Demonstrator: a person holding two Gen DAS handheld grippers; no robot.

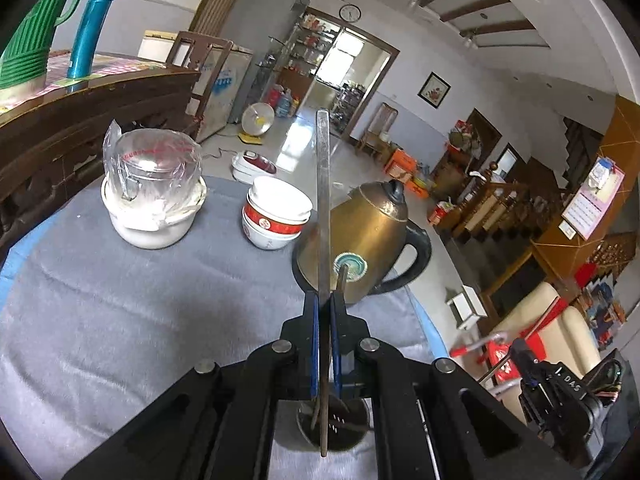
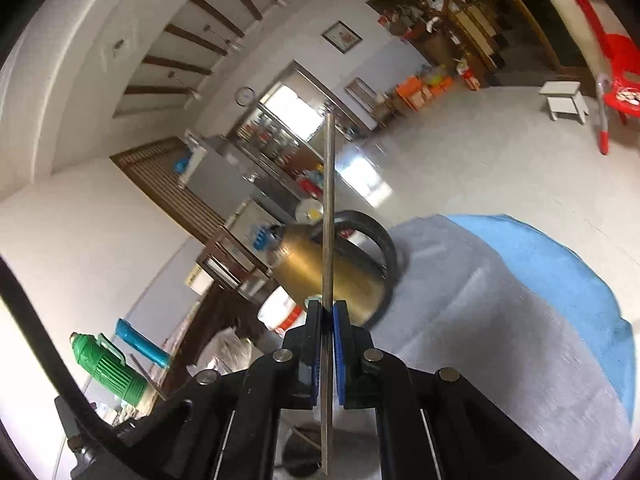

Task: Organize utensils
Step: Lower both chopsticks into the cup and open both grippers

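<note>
Black arms of the left gripper [image 1: 324, 300] fill the bottom of the left view, and its blue fingers [image 1: 314, 344] are pinching a long flat metal utensil [image 1: 322, 184] seen edge-on. That utensil sticks up past the fingertips and also runs down behind them, over a round metal cup [image 1: 334, 426] that stands on the worktop [image 1: 120, 320] under the gripper. I cannot tell if it is a knife, a fork or a spoon. The worktop has a grey cloth on it. Ahead sits a gold kettle [image 1: 368, 236] with a black handle. To its left is a stack of white and red bowls [image 1: 276, 216], and farther left a white pot [image 1: 154, 216] with a clear plastic-wrapped thing on top. A green jug [image 1: 36, 36] and a blue bottle [image 1: 92, 28] stand on a wooden table behind. In the right view, the right gripper [image 2: 327, 312] has its blue fingers [image 2: 340, 356] pinching another thin metal utensil [image 2: 329, 200], also seen edge-on, in front of the same kettle. This view is tilted. The right gripper also shows at the lower right edge of the left view.
</note>
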